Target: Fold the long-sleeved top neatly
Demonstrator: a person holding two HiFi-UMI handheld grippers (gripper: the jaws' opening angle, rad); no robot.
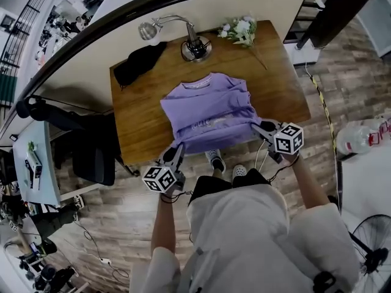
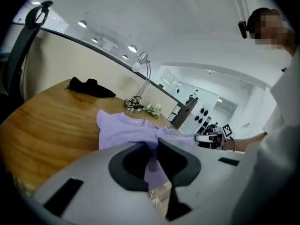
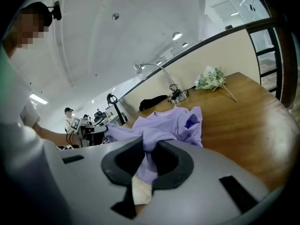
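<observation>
purple top (image 1: 211, 112) lying on the wooden table (image 1: 137, 118), its near hem held up at the table's front edge. left gripper (image 1: 176, 151) clamped on the hem's left corner; right gripper (image 1: 258, 127) clamped on the right corner.

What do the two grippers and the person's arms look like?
The left gripper and right gripper have grey bodies with black-padded jaws, each carrying a white cube of black square markers and trailing a dark cable. The person wears white short sleeves.
</observation>
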